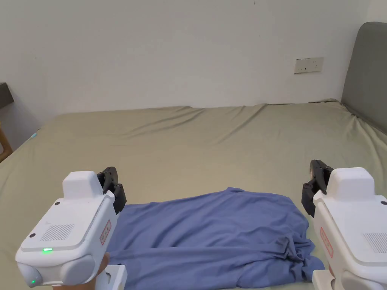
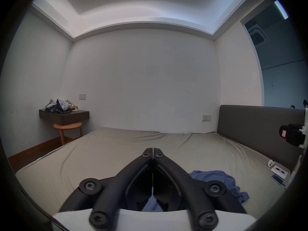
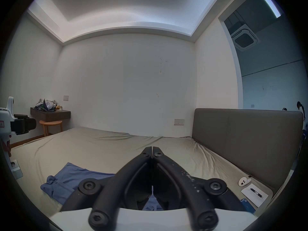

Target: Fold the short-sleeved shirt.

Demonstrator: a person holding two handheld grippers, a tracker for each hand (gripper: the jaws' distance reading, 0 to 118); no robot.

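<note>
Blue short-sleeved shirt (image 1: pixel 211 234) lying rumpled on the bed (image 1: pixel 196 143), between and below both fingertips, left gripper (image 2: pixel 152 150) hovering with jaws together, empty, right gripper (image 3: pixel 152 148) likewise pressed together, gripping nothing

The white-bodied left gripper with black jaws (image 1: pixel 112 180) is held low at the left of the head view, pointing forward and away from the person. In the left gripper view its jaws (image 2: pixel 153 149) meet tip to tip with nothing between them. The matching white right gripper with black jaws (image 1: pixel 316 170) is held at the far right, level with the left and well apart from it. Its jaws (image 3: pixel 152 148) are likewise closed together and empty. A bit of a hand (image 1: pixel 101 264) shows beneath the left gripper.
</note>
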